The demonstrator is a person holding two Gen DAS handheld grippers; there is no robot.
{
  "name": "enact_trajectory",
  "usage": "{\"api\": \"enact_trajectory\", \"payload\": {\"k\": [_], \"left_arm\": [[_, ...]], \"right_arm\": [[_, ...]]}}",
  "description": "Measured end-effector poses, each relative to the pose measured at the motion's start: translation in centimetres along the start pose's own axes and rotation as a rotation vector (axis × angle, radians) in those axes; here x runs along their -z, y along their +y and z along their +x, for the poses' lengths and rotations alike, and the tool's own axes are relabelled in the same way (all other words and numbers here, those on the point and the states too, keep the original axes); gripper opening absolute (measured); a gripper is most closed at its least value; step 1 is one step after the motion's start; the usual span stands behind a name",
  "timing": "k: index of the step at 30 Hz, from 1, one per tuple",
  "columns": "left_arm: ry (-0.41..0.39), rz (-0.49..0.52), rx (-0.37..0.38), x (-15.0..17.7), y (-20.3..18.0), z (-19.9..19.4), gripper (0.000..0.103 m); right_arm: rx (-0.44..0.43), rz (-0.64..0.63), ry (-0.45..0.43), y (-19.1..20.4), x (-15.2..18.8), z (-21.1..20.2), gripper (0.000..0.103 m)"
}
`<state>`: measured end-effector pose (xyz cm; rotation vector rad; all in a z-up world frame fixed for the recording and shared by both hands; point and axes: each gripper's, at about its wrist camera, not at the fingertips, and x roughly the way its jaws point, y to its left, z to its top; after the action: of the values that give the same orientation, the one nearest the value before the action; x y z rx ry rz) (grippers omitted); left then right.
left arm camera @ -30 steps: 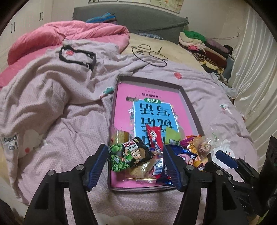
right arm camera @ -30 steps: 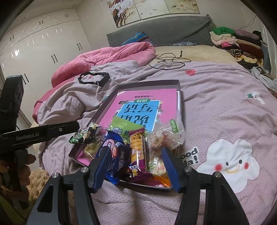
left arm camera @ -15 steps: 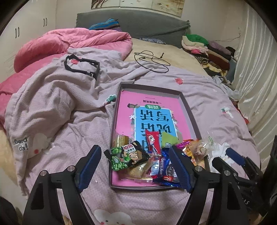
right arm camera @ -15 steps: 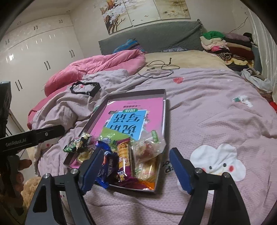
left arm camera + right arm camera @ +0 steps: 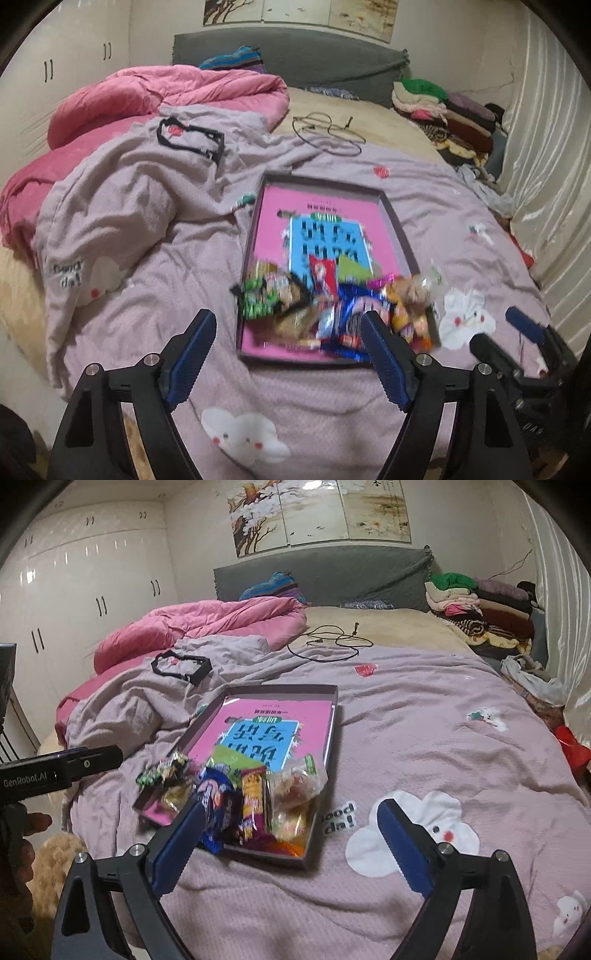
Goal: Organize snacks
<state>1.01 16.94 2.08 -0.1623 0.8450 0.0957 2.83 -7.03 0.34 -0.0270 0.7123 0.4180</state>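
my left gripper [image 5: 286, 354] and right gripper [image 5: 291, 840] both gaped wide, empty, short of tray [image 5: 334, 716]. snack packets [image 5: 255, 801] lay heaped at tray's near end. judged light, crinkly, slippery, crushable; pinch sealed edges.

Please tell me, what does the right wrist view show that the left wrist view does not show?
Only the right wrist view shows the wide white wardrobe in full, the whole wall painting and the right gripper, open. Only the left wrist view shows the left gripper, open, and the cloud print on the blanket near it. Both show the tray with snacks at its near end, the pink duvet, the black cable and the folded clothes.
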Motion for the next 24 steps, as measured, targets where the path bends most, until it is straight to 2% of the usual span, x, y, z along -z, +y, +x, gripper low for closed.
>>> {"api": "enact_trajectory", "payload": {"k": [5,9,17,24], "left_arm": [[0.023,-0.009,-0.022,2.4,-0.3,-0.1,0.081],[0.06,-0.004,-0.01,3.8,-0.8,-0.1,0.081],[0.04,0.05,-0.006,4.6,-2.4,-1.3,0.081],[0.064,0.056,0.0,5.1,-2.9,-1.2,0.081]], "right_arm": [[0.004,-0.001,0.023,0.1,1.2,-0.7,0.099],[-0.002,0.013,0.043,0.2,2.1,-1.1,0.1],[-0.021,0.03,0.027,0.7,3.2,-2.6,0.102],[-0.022,0.037,0.028,0.9,3.8,-2.8,0.102]]}}
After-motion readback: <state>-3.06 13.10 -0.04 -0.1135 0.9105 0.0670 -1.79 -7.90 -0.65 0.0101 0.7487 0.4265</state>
